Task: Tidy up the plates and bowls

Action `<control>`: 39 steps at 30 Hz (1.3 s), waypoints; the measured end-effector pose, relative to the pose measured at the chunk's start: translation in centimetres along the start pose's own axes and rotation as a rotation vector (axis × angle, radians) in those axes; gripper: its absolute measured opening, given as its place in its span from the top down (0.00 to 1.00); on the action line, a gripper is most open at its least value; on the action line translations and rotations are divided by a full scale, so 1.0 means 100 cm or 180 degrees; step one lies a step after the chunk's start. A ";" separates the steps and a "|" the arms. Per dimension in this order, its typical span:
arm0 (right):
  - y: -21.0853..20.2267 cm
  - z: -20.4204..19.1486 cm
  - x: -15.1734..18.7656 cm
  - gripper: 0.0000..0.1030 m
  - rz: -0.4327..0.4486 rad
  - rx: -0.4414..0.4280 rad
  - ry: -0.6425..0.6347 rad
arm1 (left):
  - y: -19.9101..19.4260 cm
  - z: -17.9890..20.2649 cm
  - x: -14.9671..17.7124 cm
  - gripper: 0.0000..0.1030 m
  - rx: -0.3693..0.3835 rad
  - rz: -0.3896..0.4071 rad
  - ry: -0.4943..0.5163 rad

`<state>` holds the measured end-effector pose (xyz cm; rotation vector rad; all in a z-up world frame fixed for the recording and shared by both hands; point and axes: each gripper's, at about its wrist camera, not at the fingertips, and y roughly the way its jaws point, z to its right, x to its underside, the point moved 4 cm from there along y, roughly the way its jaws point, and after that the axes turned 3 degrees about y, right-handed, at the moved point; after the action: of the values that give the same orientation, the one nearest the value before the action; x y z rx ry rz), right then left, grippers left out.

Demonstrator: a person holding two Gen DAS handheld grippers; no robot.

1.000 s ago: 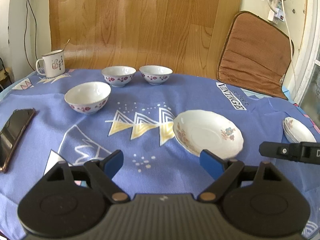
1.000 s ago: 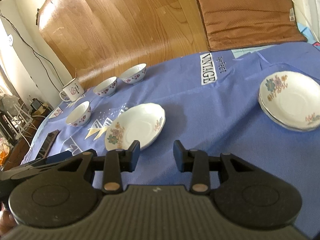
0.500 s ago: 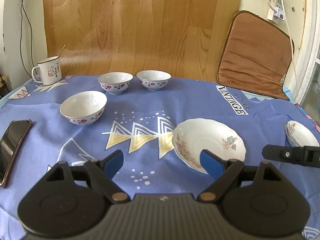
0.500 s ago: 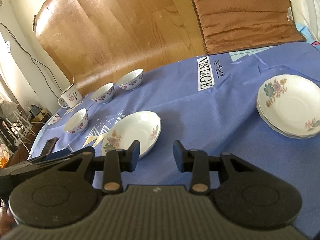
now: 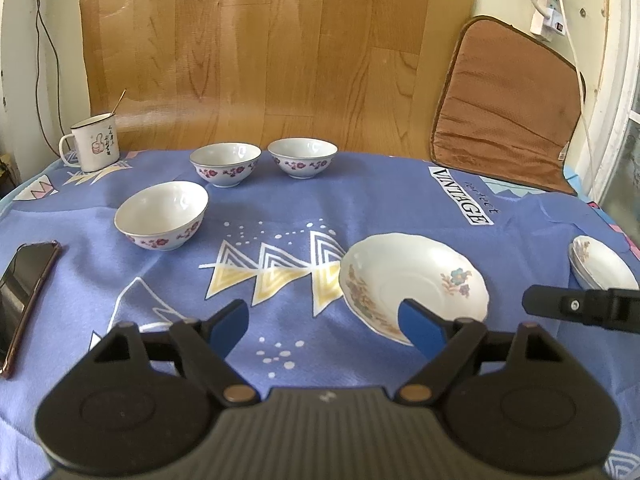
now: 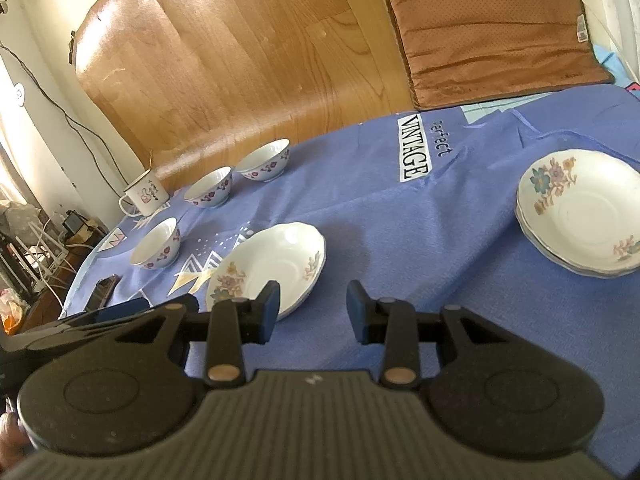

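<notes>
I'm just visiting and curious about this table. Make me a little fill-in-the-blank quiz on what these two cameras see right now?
1. The number of bowls standing on the blue tablecloth is ____.
2. The lone plate lies flat with ____ resting on it.
3. Both the left gripper and the right gripper hold ____.
4. Behind the nearest bowl, by the wooden board, stands a white ____ with a handle.

Missing words: three; nothing; nothing; mug

Daylight is flooding both views brightly, glaring off the wood panel (image 6: 248, 60) around ten o'clock. Fisheye distortion is bending the edges, corners are vignetting dark, and soft shadows are trailing the bowls (image 5: 162, 216).
</notes>
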<state>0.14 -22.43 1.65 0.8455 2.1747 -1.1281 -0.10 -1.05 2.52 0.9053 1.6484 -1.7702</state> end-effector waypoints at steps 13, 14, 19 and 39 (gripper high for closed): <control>-0.002 -0.002 -0.001 0.62 0.0038 0.0001 -0.0023 | -0.001 -0.001 0.000 0.19 0.0035 0.0000 0.0002; -0.001 -0.002 -0.001 0.62 0.0035 0.0000 -0.0027 | -0.001 -0.002 0.000 0.19 0.0036 0.0001 -0.0005; -0.001 -0.004 -0.001 0.62 0.0024 -0.0015 -0.0048 | -0.002 -0.004 0.000 0.20 0.0036 0.0007 -0.0023; 0.006 -0.003 -0.014 0.63 0.0098 0.0004 -0.0070 | 0.022 -0.012 -0.028 0.46 0.0309 -0.0145 -0.0130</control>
<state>1.40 -22.28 2.48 0.8603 2.1362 -1.1187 3.48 -0.25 3.37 0.8748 1.5808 -1.9012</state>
